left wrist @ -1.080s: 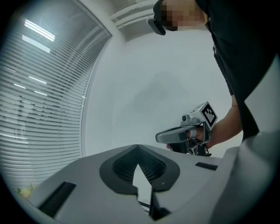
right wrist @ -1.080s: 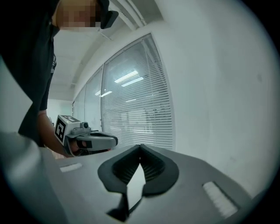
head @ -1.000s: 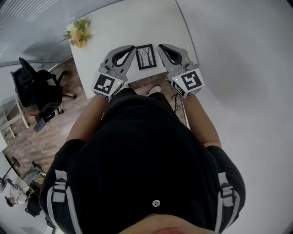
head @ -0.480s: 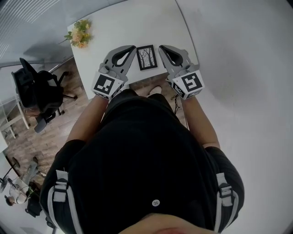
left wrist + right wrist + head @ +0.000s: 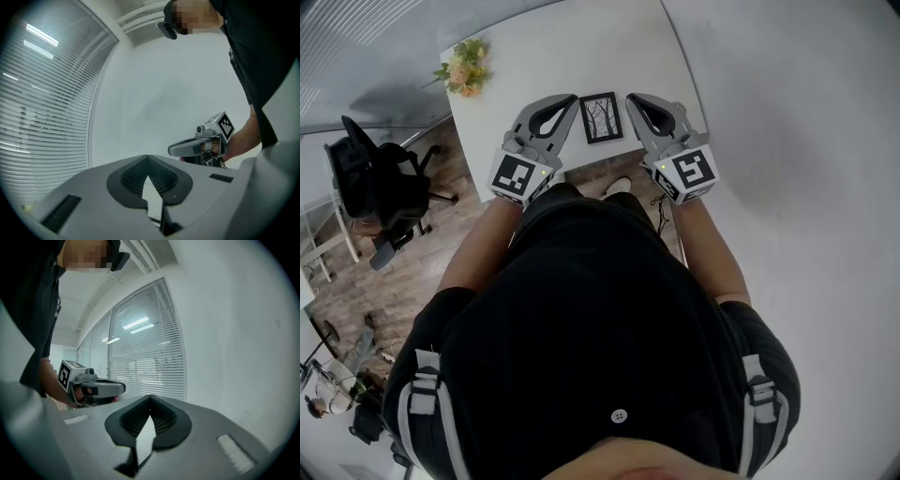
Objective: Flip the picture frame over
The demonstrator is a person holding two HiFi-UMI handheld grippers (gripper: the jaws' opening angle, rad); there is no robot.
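1. The frame (image 5: 601, 117) lies flat on the white bench (image 5: 544, 56), close to the edge nearest the person. Its picture side faces up: a black border around a drawing of bare trees.
2. The left gripper (image 5: 570, 98) is just beside the frame's left side, and its tip is near the frame's far left corner. Its jaws are closed together with nothing between them; only a small diamond gap shows behind the tips in the left gripper view.
3. The right gripper (image 5: 631, 97) is just beside the frame's right side, in a mirrored position. Its jaws are also fully closed and hold nothing.
4. So the frame sits between the two grippers. From the head view I cannot tell if either one touches it.
5. Both grippers point away from the person and are nearly level; each one appears in the other gripper's view.
6. A bunch of flowers (image 5: 461, 67) stands at the far left corner of the bench, well apart from the frame.
7. To the left of the bench, a black chair (image 5: 380, 187) stands on the wooden floor (image 5: 356, 281).
8. Window blinds (image 5: 42, 93) cover the wall behind.
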